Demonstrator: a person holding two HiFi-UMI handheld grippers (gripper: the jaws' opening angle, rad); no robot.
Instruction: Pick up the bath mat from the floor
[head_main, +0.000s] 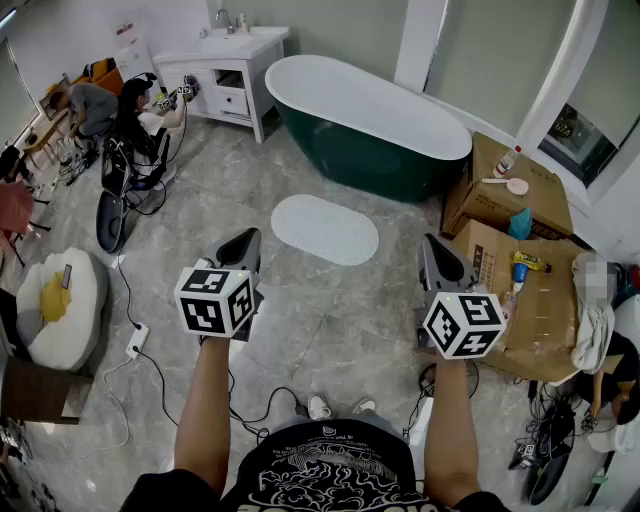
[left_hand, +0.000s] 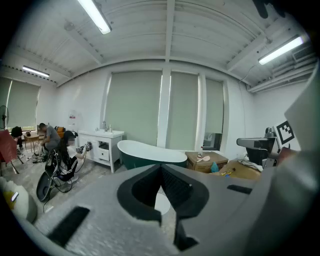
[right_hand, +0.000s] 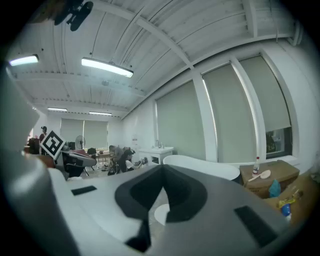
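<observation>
A white oval bath mat (head_main: 325, 229) lies flat on the grey marble floor in front of the dark green bathtub (head_main: 365, 125). My left gripper (head_main: 243, 238) is held in the air short of the mat's near left end, jaws shut and empty. My right gripper (head_main: 433, 243) hovers at the same height to the mat's right, also shut with nothing in it. In the left gripper view a sliver of the mat (left_hand: 161, 201) shows below the closed jaws; in the right gripper view the mat (right_hand: 161, 214) shows the same way.
Cardboard boxes (head_main: 512, 255) with bottles and a brush stand right of the mat. A white vanity (head_main: 225, 70) is at the back left, with people sitting near it. Cables (head_main: 140, 330) and a power strip trail on the floor at left. My shoes (head_main: 320, 406) are below.
</observation>
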